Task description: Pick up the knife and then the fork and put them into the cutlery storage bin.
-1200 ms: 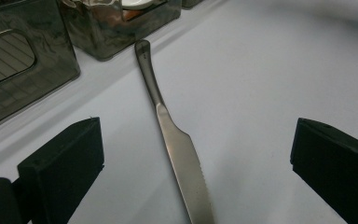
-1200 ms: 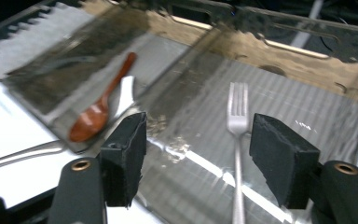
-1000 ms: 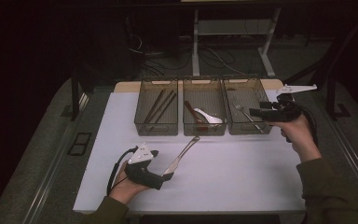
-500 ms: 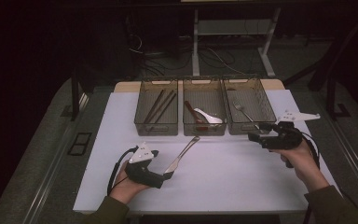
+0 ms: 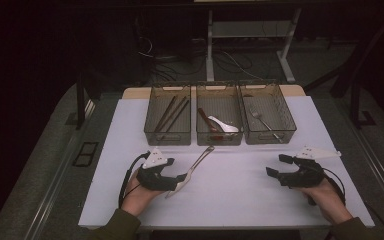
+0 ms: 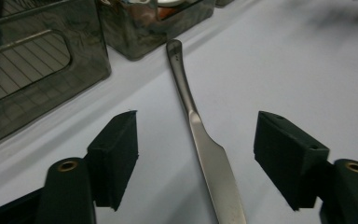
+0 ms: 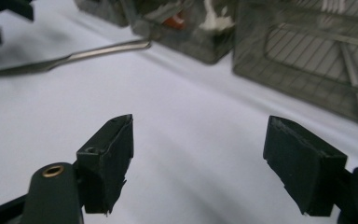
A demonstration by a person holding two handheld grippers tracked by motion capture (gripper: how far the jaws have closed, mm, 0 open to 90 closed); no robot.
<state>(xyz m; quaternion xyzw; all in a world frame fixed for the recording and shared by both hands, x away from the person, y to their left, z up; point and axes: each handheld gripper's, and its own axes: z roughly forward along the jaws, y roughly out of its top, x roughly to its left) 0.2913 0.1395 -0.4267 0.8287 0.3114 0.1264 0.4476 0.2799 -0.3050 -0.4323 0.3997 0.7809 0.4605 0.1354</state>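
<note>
Right claw [image 5: 275, 166] lower now, left claw [image 6: 196, 154] closing around knife [image 6: 205, 144].

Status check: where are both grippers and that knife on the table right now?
Left gripper open, closing, fingers straddling the knife, not touching. Right gripper open, empty, low over the table. Knife flat before the bins; nothing in the way.

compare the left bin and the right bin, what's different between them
The left bin holds long dark brown sticks lying lengthwise; the right bin holds a metal fork. The left bin is nearest the left tongs; the right bin stands ahead of the right tongs. Both are smoky see-through bins in one row.
</note>
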